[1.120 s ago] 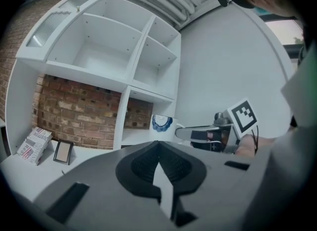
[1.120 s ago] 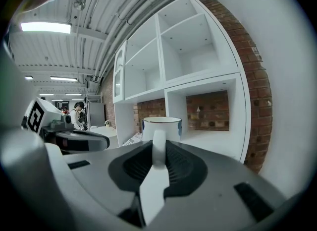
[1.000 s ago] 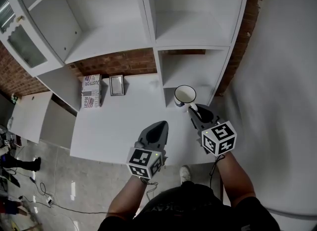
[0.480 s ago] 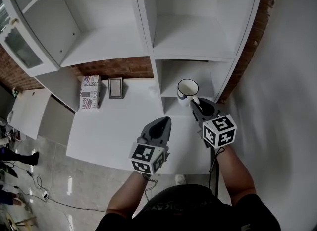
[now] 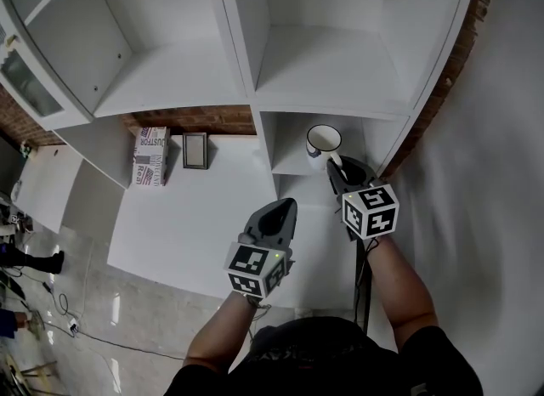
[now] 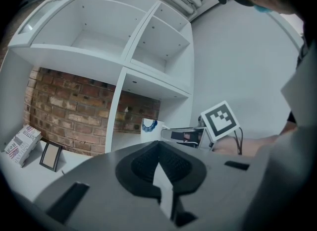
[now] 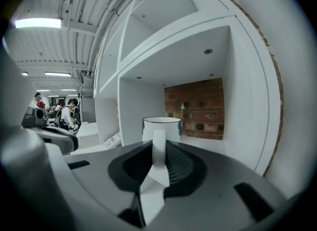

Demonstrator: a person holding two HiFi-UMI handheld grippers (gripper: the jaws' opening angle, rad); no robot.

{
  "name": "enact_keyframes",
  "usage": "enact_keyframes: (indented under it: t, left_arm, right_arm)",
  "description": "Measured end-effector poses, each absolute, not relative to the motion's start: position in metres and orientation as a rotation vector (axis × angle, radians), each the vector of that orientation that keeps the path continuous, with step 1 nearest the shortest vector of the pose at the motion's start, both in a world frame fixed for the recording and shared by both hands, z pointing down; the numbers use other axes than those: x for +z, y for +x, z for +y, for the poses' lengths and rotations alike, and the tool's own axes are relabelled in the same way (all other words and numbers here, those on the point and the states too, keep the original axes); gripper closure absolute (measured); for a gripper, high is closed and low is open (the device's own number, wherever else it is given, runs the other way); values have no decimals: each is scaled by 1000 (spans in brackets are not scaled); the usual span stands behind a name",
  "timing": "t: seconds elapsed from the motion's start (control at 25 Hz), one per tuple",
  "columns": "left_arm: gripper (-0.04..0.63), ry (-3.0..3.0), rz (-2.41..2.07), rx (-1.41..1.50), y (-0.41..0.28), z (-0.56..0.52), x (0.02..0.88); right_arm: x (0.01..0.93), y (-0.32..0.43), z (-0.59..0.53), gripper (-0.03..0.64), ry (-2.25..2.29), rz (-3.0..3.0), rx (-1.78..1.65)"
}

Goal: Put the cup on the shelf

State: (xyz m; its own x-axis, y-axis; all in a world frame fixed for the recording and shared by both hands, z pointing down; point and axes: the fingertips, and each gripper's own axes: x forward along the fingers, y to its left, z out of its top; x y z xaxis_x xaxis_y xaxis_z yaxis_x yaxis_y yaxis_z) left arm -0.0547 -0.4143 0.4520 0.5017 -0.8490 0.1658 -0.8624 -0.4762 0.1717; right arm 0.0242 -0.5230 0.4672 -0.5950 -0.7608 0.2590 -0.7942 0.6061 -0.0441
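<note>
A white cup [image 5: 324,141] with a dark blue rim hangs in front of the lower right compartment [image 5: 289,135] of the white shelf unit. My right gripper [image 5: 334,165] is shut on its handle; in the right gripper view the handle [image 7: 158,148] stands upright between the pads, and the cup [image 7: 162,126] is level with the compartment's opening. My left gripper [image 5: 276,213] hovers over the counter to the left of the right one, shut and empty. In the left gripper view, the cup [image 6: 150,125] and right gripper [image 6: 178,135] show beyond the left gripper [image 6: 159,163].
A printed box [image 5: 150,156] and a small picture frame [image 5: 195,149] stand on the white counter [image 5: 195,216] against the brick wall. Wide shelf compartments [image 5: 323,71] lie above. A plain white wall runs along the right. People stand far off on the left.
My right gripper has lifted the cup and carried it forward, from the counter's edge to the mouth of the lower right compartment. The left gripper has kept its place beside it.
</note>
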Motion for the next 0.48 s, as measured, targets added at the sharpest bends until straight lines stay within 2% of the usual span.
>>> enact_keyframes:
  t: [0.48]
  left_arm:
    - [591,2483,-1471,93,-53,-430,459]
  right_arm:
    - [484,20,-562,557,1328,-2574,265]
